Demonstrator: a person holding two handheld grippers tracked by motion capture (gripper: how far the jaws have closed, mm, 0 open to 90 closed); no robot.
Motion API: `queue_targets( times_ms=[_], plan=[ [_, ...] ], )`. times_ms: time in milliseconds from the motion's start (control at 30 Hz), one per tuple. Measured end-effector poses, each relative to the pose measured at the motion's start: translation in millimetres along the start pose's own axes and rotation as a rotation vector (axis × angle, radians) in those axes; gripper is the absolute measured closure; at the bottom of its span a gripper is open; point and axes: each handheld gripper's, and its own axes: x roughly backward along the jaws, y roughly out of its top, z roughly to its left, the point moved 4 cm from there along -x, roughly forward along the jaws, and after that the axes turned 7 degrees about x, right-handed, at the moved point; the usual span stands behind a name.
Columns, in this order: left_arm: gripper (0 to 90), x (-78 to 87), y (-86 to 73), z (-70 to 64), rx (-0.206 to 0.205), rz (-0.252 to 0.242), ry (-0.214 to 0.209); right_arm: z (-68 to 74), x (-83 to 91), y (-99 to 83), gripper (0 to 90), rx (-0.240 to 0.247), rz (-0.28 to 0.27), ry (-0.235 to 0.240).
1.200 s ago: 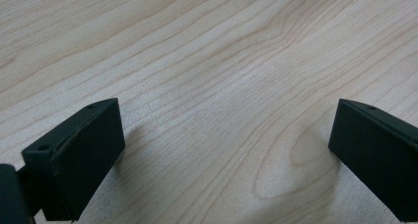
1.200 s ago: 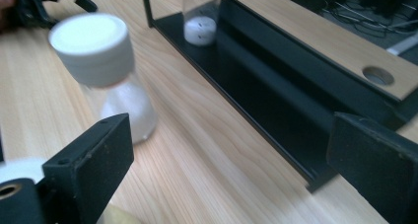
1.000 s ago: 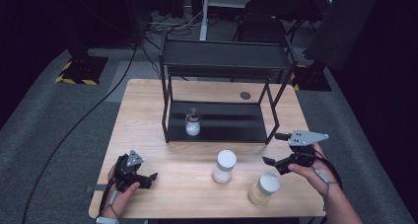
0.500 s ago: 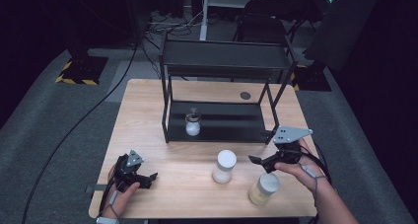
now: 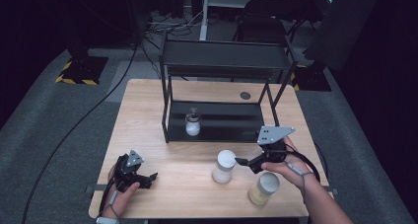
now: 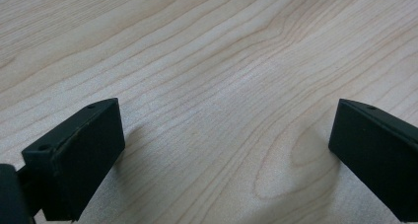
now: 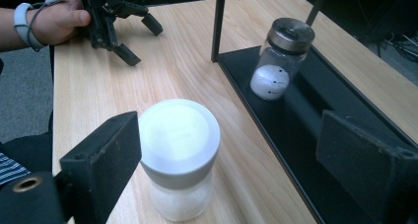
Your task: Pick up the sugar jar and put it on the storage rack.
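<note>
A white-lidded jar (image 5: pixel 224 166) of white powder stands on the wooden table (image 5: pixel 148 120) in front of a black rack (image 5: pixel 222 61). My right gripper (image 5: pixel 245 163) is open just to its right. In the right gripper view the jar (image 7: pixel 178 155) sits close ahead, beside one jaw, with the right gripper (image 7: pixel 226 135) not touching it. A small metal-lidded jar (image 5: pixel 192 124) stands on the rack's lower shelf (image 7: pixel 305 115). My left gripper (image 5: pixel 148 180) rests open at the front left, and its view shows the left gripper (image 6: pixel 226 130) wide over bare wood.
A yellowish jar (image 5: pixel 263 188) stands near the front edge, under my right hand. The rack's posts (image 7: pixel 219 21) border the shelf opening. A dark round spot (image 5: pixel 245 95) lies behind the rack. My other gripper (image 7: pixel 118 17) shows far off, held in a hand.
My right gripper has moved left, from beside the yellowish jar toward the white-lidded jar. The left gripper has stayed in place.
</note>
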Motion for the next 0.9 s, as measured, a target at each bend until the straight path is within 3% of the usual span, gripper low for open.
queue_targets(
  times_ms=[367,900],
  plan=[
    [0.5,-0.1,-0.1,0.0,0.001,-0.001,0.000,-4.1,-21.4,12.6,12.9,0.022,0.028,0.087],
    [0.5,-0.1,-0.1,0.0,0.001,-0.001,-0.001,-8.4,-44.5,19.8,12.7,0.028,0.107,0.156]
  ],
)
